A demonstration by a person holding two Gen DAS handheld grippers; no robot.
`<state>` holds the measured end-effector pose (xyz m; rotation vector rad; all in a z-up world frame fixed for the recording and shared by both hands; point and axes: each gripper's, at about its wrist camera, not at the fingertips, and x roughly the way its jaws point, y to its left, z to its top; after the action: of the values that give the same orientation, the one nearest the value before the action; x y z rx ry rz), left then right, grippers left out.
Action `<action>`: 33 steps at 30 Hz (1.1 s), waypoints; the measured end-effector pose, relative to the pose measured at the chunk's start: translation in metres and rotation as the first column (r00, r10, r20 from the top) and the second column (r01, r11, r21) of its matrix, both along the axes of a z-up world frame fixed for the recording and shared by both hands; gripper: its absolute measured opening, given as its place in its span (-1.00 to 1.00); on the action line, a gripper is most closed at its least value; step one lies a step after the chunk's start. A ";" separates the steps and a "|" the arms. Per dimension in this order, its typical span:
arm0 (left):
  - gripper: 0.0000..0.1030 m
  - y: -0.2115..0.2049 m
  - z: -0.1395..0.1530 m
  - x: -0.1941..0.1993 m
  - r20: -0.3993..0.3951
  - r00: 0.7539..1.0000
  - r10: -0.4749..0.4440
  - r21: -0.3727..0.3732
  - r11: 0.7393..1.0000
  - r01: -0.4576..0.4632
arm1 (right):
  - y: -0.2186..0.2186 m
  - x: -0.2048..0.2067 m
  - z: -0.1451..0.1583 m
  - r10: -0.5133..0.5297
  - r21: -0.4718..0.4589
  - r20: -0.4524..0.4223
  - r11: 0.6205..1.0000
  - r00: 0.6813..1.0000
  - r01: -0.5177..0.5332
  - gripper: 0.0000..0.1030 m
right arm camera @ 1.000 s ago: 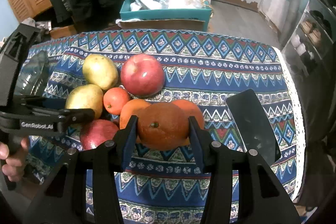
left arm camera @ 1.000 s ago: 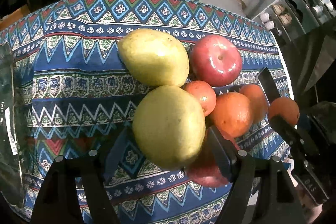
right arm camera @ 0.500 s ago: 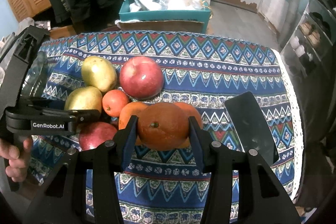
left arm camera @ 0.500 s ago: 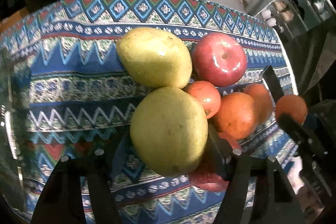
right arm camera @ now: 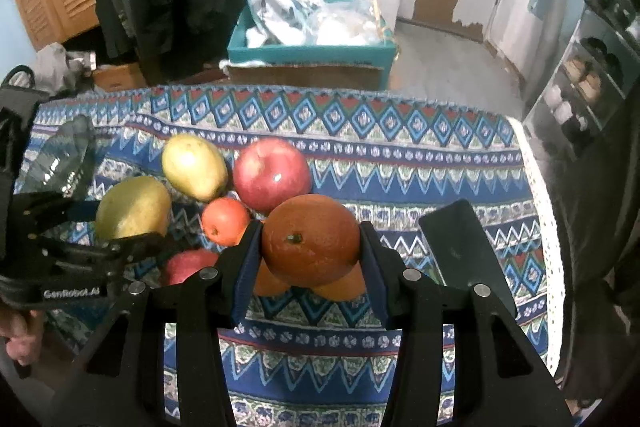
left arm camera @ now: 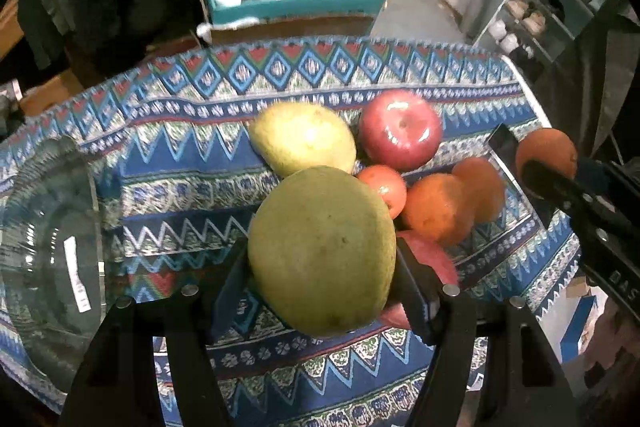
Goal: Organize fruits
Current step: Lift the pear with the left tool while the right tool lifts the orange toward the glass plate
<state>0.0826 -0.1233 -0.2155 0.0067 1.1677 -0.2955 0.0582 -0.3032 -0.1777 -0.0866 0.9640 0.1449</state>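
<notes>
The left gripper [left arm camera: 322,291], angled steeply down at the patterned tablecloth [left arm camera: 192,167], clamps a green pear [left arm camera: 322,251] at frame centre. The right gripper [right arm camera: 310,267], also tilted down, pinches an orange [right arm camera: 311,239] at centre frame above the other fruit.

fruits [right arm camera: 224,195] on tablecloth [right arm camera: 400,155]; bowl [left arm camera: 44,247] left | phone [right arm camera: 460,247] right

left gripper [left arm camera: 322,277] clamped and tilted down, right gripper [right arm camera: 310,263] clamped
</notes>
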 end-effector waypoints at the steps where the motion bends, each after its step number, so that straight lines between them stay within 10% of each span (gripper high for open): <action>1: 0.37 0.001 0.005 -0.002 0.015 1.000 0.000 -0.002 1.000 0.000 | 0.002 0.000 0.004 0.002 0.003 0.009 1.000 1.000 -0.002 -0.09; 33: 0.37 0.062 0.125 -0.054 0.364 0.928 0.073 -0.008 0.997 -0.076 | 0.058 -0.018 0.114 0.058 0.057 0.279 0.995 0.959 -0.077 -0.09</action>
<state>0.0281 -0.0616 -0.0909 0.0221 0.7964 -0.2117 0.0400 -0.2454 -0.0637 -0.0759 0.6760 0.2221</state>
